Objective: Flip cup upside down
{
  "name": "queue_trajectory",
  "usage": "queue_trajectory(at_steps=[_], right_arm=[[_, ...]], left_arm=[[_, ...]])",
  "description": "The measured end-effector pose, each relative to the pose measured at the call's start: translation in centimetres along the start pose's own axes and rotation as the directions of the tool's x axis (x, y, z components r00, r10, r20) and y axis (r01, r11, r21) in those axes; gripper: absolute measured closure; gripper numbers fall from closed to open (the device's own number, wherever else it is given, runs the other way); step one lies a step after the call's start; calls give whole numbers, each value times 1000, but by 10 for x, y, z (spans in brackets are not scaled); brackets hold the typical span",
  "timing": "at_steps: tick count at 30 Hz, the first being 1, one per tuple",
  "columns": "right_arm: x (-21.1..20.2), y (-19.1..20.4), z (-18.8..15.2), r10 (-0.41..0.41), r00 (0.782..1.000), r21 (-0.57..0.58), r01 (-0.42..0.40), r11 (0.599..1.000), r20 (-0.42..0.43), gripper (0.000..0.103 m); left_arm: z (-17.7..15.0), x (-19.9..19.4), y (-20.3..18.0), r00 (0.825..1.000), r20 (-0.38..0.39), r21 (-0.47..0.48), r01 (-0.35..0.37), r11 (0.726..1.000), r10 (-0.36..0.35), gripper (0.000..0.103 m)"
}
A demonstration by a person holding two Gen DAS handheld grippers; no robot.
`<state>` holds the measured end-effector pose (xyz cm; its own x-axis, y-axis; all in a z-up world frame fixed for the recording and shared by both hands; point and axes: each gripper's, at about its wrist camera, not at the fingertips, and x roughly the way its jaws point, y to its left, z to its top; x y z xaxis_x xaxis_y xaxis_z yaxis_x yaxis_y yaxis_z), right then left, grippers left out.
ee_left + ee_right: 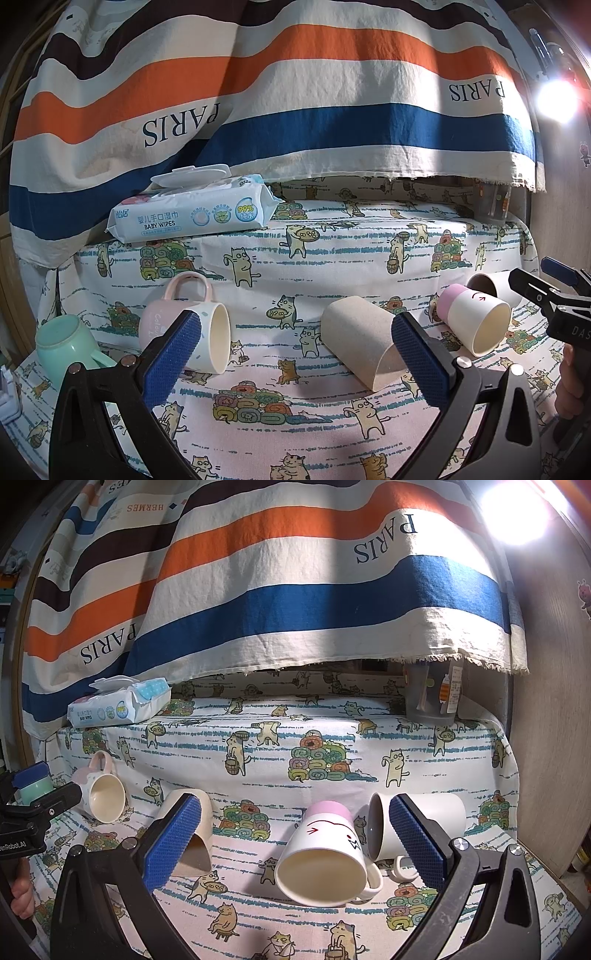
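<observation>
Your counter (pixel 332 738), under its cat-print cloth, ends in a hanging striped cloth (pixel 295 609) at the back and a wooden wall (pixel 546 738) on your right, so the free room is the bare patch near you, in front of the cups. Five cups lie there, four on their sides: a beige tumbler (pixel 364 347), a white mug (pixel 417 823), the pink-based cup (pixel 325 860), a pink-handled mug (pixel 184 325) and, already mouth-down, a green cup (pixel 66 345).

Your right gripper (pixel 295 843) is spread wide and holds nothing; the pink-based cup lies between its fingers (pixel 173 843), mouth toward you. It looks to touch the white mug, so closing there could knock that mug or roll the cup away on the cloth.

Your left gripper (pixel 295 363) is also open and empty, with the beige tumbler just beside its right finger. A smooth round wall may slip as you tip it, so grip squarely.
</observation>
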<state>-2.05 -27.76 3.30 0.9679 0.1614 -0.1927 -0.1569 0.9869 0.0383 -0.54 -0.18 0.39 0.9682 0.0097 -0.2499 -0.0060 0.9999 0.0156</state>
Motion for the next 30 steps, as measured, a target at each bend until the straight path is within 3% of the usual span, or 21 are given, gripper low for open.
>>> queue_trajectory(at_steps=[10, 18, 22, 28, 30], right_arm=[[-1, 3, -1, 0, 1000, -1, 0, 1000, 1, 0], [-6, -12, 21, -4, 1000, 39, 4, 999, -6, 0], [-6, -19, 38, 14, 999, 44, -12, 999, -35, 0], [7, -21, 71, 46, 993, 26, -44, 999, -104, 1], [14, -21, 78, 72, 990, 33, -68, 997, -121, 9]], left_arm=[[1, -3, 0, 1000, -2, 15, 10, 1000, -10, 0], [32, -21, -1, 1000, 13, 22, -29, 999, 28, 0], [59, -19, 0, 998, -52, 4, -25, 1000, 25, 0], [88, 7, -18, 979, -196, 1, -50, 999, 49, 0], [91, 22, -26, 967, -254, -19, -40, 999, 34, 0]])
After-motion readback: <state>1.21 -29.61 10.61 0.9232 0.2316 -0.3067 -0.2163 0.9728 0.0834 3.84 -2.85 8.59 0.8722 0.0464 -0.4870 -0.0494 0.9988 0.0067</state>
